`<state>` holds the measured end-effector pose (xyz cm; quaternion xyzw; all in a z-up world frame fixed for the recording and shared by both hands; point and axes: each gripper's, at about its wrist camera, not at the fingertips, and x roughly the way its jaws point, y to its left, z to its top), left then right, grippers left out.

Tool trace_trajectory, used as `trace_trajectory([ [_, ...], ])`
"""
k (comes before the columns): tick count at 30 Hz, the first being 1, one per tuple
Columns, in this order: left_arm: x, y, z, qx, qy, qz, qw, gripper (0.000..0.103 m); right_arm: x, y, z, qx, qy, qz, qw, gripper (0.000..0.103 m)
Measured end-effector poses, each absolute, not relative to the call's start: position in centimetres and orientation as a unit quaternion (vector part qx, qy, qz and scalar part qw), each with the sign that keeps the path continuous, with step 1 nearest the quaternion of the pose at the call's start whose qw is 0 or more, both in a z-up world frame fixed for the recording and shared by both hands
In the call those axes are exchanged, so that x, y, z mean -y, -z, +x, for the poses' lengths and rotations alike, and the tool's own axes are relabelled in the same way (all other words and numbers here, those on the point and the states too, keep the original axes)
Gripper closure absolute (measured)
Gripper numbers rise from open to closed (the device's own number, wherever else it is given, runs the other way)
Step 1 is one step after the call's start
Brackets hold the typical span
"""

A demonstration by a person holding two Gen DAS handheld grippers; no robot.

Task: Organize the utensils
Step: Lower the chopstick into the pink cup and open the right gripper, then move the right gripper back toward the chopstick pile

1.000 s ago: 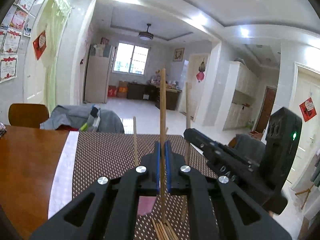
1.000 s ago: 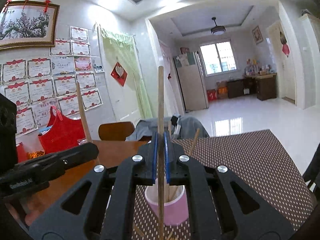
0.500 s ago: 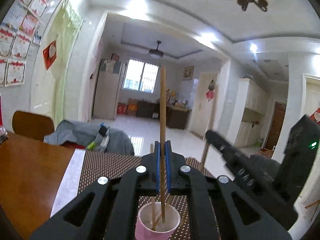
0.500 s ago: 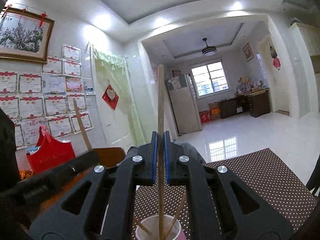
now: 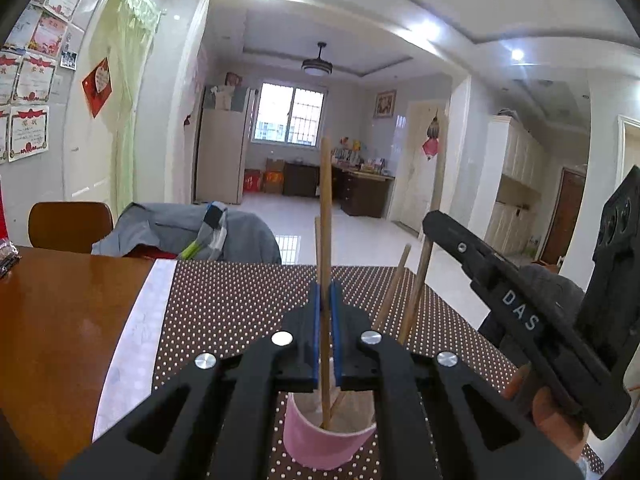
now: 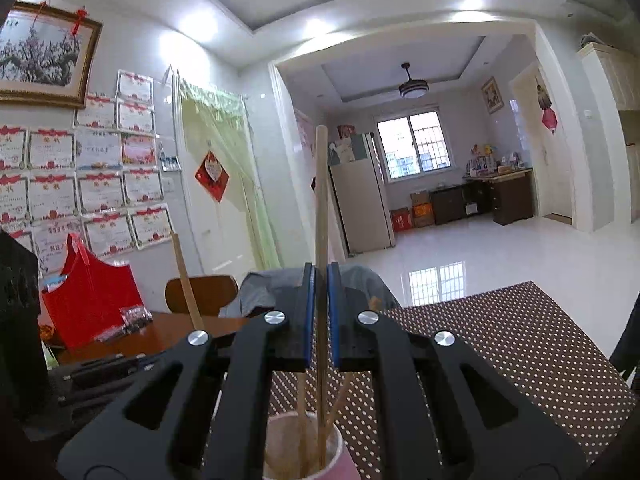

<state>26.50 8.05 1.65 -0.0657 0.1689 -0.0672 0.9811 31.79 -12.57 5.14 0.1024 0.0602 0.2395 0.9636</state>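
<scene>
- The left claw (image 5: 325,320) was clamped on an upright wooden chopstick (image 5: 325,216), whose lower tip reached down inside the pink cup (image 5: 320,446)
- The right claw (image 6: 321,312) was likewise clamped on a second upright chopstick (image 6: 321,200), its lower end also inside the cup (image 6: 340,460)
- In the left wrist view the right claw (image 5: 430,222) came in from the right, held by a person's hand (image 5: 556,420), with its chopstick (image 5: 416,296) slanting down toward the cup
- Other chopsticks (image 6: 301,420) already leaned inside the cup
- The cup stood on a brown dotted mat (image 5: 232,304) spread over the wooden worktop (image 5: 60,320)
- Farther off, a red bag (image 6: 90,300) sat on the worktop and a grey garment (image 5: 168,232) lay draped over a chair
</scene>
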Motion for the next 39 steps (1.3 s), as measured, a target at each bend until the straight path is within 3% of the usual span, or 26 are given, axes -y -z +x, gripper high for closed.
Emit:
trace_trajectory([
  [6, -8.3, -1.4, 26.1, -0.18, 0.058, -0.066, 0.98, 0.096, 13.2, -4.3, 31.1, -0.083, -0.238, 0.1, 0.963, 0.096],
  [9, -8.2, -1.4, 25.8, -0.181, 0.05, -0.061, 0.98, 0.074, 13.5, -4.0, 30.5, -0.089, -0.237, 0.096, 0.963, 0.096],
  [15, -8.1, -1.3, 25.1, -0.188, 0.045, -0.054, 0.98, 0.073, 13.6, -3.7, 30.0, -0.106, -0.241, 0.099, 0.96, 0.096],
  [20, -8.3, -1.1, 24.7, -0.198, 0.037, -0.051, 0.978, 0.07, 13.5, -3.3, 29.6, -0.121, -0.244, 0.102, 0.957, 0.096],
  [23, -8.4, -0.9, 24.4, -0.197, 0.03, -0.047, 0.979, 0.062, 13.6, -2.9, 29.5, -0.131, -0.244, 0.099, 0.956, 0.096],
  [33, -7.8, -0.6, 23.1, -0.197, 0.024, -0.035, 0.98, 0.057, 13.6, -2.3, 28.7, -0.156, -0.238, 0.088, 0.955, 0.095],
  [34, -7.6, -0.6, 23.0, -0.196, 0.023, -0.031, 0.98, 0.057, 13.8, -2.3, 28.5, -0.157, -0.237, 0.088, 0.955, 0.092],
  [36, -7.3, -0.7, 22.5, -0.194, 0.021, -0.022, 0.981, 0.057, 14.0, -2.4, 28.3, -0.159, -0.233, 0.09, 0.955, 0.077],
  [38, -7.1, -0.9, 22.1, -0.191, 0.02, -0.019, 0.981, 0.057, 14.4, -2.5, 27.9, -0.153, -0.228, 0.09, 0.957, 0.053],
  [39, -7.0, -1.0, 21.8, -0.19, 0.02, -0.019, 0.981, 0.057, 14.5, -2.6, 27.7, -0.149, -0.226, 0.088, 0.959, 0.053],
])
